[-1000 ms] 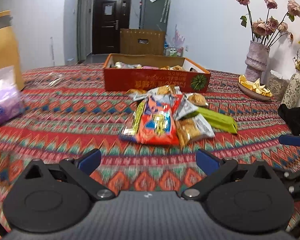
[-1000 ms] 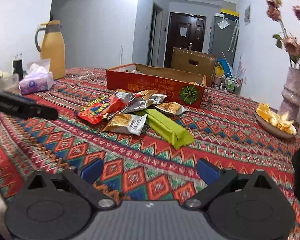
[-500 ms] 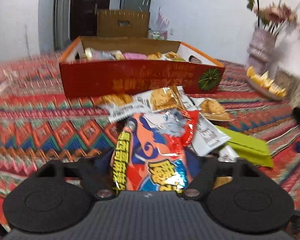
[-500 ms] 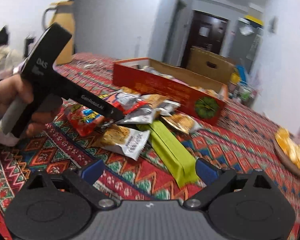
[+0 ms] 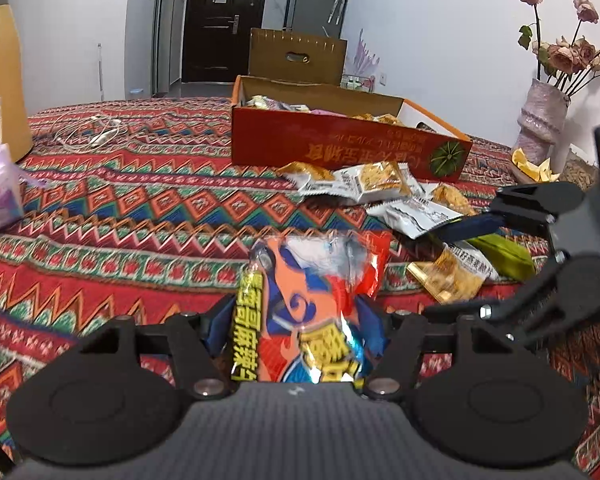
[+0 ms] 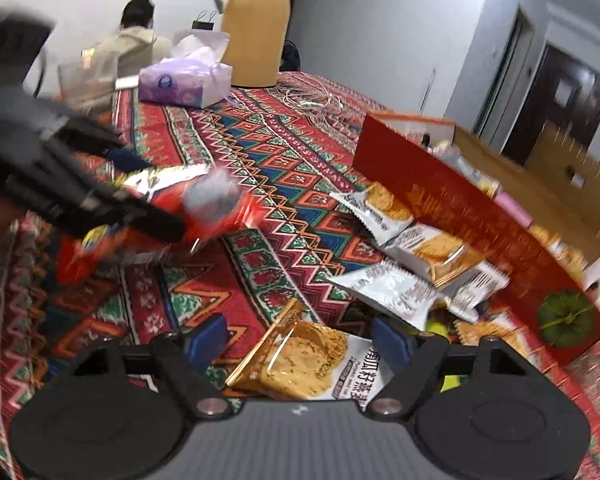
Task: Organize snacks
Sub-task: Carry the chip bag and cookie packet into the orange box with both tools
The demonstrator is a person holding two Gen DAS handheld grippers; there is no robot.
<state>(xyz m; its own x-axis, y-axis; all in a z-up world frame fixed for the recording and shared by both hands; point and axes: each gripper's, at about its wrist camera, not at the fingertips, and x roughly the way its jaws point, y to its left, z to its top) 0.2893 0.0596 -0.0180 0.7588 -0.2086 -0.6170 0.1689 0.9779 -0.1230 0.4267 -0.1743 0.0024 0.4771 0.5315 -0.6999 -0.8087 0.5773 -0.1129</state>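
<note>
My left gripper [image 5: 300, 320] is clamped on a large orange-and-blue snack bag [image 5: 312, 304], its blue pads pressed into both sides of the crinkled foil. My right gripper [image 6: 300, 340] has its jaws closing around a gold-and-white cracker packet [image 6: 312, 360] that lies between them on the patterned tablecloth [image 6: 228, 152]; I cannot see the pads touching it yet. More small packets [image 5: 364, 180] lie scattered just in front of the red cardboard box [image 5: 340, 148], which already has snacks inside.
</note>
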